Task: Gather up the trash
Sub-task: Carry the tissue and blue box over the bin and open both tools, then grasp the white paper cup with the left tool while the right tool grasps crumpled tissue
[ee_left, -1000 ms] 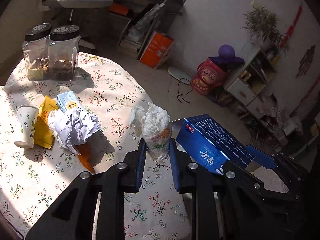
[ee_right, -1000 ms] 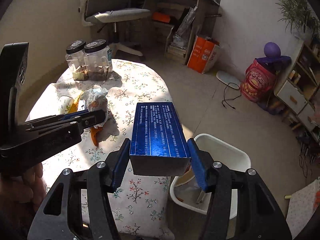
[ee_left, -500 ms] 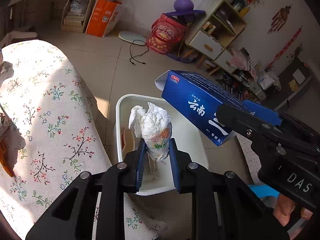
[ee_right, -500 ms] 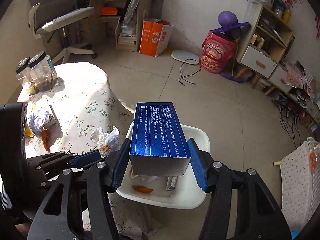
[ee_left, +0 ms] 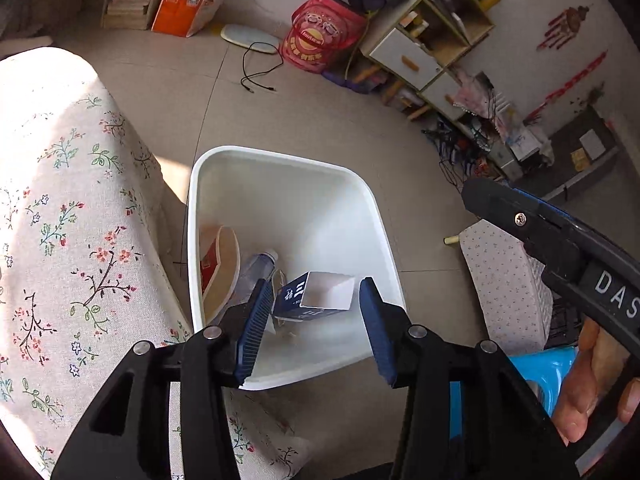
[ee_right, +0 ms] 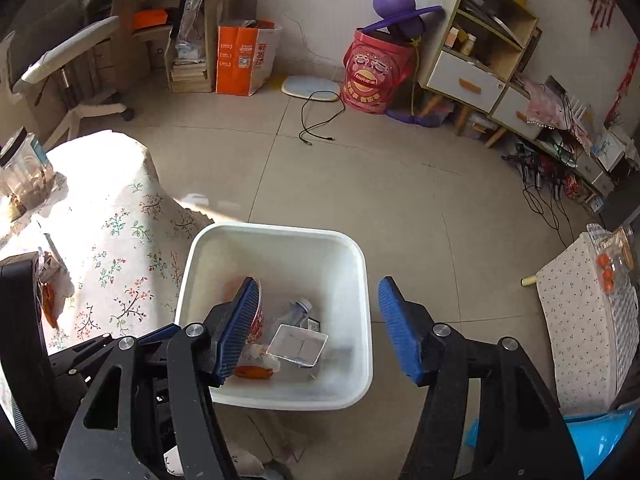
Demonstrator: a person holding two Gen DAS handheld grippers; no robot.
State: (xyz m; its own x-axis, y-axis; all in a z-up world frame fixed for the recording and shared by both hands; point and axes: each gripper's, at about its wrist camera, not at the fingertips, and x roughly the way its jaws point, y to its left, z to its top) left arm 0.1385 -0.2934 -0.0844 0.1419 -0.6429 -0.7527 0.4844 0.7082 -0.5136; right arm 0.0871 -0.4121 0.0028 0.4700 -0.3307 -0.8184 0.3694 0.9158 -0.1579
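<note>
A white trash bin (ee_left: 372, 208) (ee_right: 360, 264) stands on the floor beside the table. The blue box (ee_left: 316, 298) (ee_right: 298, 346) lies inside it with a plastic bottle (ee_left: 256, 268) and a red and tan paper bowl (ee_left: 218, 264). An orange wrapper (ee_right: 254, 371) lies in the bin too. My left gripper (ee_left: 316, 328) is open and empty above the bin's near side. My right gripper (ee_right: 320, 328) is open and empty above the bin; it also shows in the left wrist view (ee_left: 520, 220) at the right. The crumpled wad is hidden.
The floral-cloth table (ee_left: 60, 220) (ee_right: 120, 232) is at the left, with more trash (ee_right: 50, 280) and glass jars (ee_right: 24, 168) on it. A padded stool (ee_right: 580, 320) and a blue stool (ee_left: 544, 372) stand at the right. A cable (ee_right: 320, 120) lies on the tiled floor.
Both grippers opened over the bin. The blue box dropped from the right gripper into the bin, and the crumpled wad left the left gripper.
</note>
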